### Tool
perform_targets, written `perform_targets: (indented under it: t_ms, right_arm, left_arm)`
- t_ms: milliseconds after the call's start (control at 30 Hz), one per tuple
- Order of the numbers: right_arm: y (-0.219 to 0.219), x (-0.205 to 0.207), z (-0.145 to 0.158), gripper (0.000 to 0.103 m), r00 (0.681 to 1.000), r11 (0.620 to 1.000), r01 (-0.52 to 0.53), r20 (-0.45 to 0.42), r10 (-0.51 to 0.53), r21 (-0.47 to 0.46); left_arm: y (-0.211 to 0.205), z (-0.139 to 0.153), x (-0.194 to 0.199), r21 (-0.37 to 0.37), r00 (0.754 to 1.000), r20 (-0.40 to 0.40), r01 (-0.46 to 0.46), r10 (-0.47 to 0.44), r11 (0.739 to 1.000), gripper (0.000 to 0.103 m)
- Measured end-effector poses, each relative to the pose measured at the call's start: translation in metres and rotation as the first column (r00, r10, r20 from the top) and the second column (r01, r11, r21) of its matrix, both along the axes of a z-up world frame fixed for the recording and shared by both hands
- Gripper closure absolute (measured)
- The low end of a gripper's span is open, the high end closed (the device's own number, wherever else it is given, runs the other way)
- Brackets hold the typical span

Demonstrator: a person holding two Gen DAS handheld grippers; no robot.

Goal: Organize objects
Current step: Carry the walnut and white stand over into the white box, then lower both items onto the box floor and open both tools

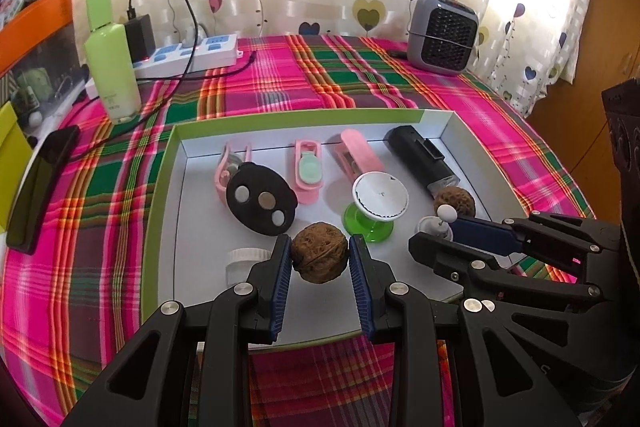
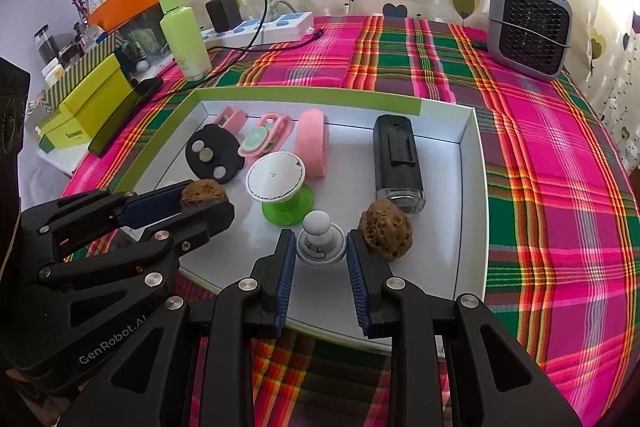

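Contents of the white tray (image 1: pixel 180 211), recorded with the green-and-white stand (image 1: pixel 374 209) at its middle as the reference point:

- Walnut (image 1: pixel 319 251), brown and wrinkled, just near-left of the stand. It sat between the blue pads of the left gripper (image 1: pixel 319 257), whose jaws were drawn in narrow and pressed on both its flanks. Whether it rested on the tray floor or was lifted just clear could not be told.
- Small white ball-headed piece (image 2: pixel 320 241), just near-right of the stand. The right gripper (image 2: pixel 320 251) had its jaws narrowed around the round base, seemingly touching it, though the contact was partly hidden.
- Second walnut (image 2: pixel 385 229), right of the stand, loose, touching the right gripper's outer finger.
- Black disc (image 1: pixel 261 203) with three round insets, left of the stand.
- Three pink clips (image 1: pixel 308 171), behind the stand.
- Black rectangular device (image 1: pixel 424 159), behind and right of the stand.
- White cap (image 1: pixel 242 261), well left of the stand, near the tray wall.

Risks noted: the held walnut was round and hard, so a slackened grip could have let it roll. Any sideways move by the right gripper could have knocked the second walnut, and its piece could have tipped.
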State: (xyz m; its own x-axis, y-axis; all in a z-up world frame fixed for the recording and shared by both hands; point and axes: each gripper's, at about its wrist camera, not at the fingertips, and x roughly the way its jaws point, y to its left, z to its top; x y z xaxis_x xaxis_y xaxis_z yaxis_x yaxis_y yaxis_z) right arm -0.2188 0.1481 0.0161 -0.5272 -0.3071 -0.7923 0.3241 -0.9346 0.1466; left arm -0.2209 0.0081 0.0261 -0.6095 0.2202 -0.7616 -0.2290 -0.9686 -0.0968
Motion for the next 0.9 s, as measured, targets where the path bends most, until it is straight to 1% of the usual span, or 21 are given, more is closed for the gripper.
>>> perform_targets:
  t_ms: [167,367,700,900]
  right_arm:
    - [0.0005,-0.0021,-0.0007,0.076,1.000,1.000,0.004,0.004,-0.004,0.003]
    - [0.0012,-0.0021,-0.0009,0.076,1.000,1.000,0.003,0.004,-0.003,0.004]
    - [0.0023,-0.0026,-0.0004,0.076,1.000,1.000,0.003,0.004,-0.003,-0.002]
    - [0.0028,0.0002,0.0001,0.075,1.000,1.000,0.007,0.002,-0.007,-0.017]
  left_arm:
    - [0.0007,-0.0006,-0.0024,-0.002,1.000,0.002,0.004,-0.004,1.000,0.076]
    - [0.0019,-0.0060,-0.0049,-0.009,1.000,0.023,-0.002,0.002,1.000,0.076]
    - [0.0022,-0.0066,-0.0042,-0.015,1.000,0.022,-0.006,0.007,1.000,0.076]
    - [0.0015,-0.0041,-0.0029,-0.022,1.000,0.015,-0.008,0.008,1.000,0.074]
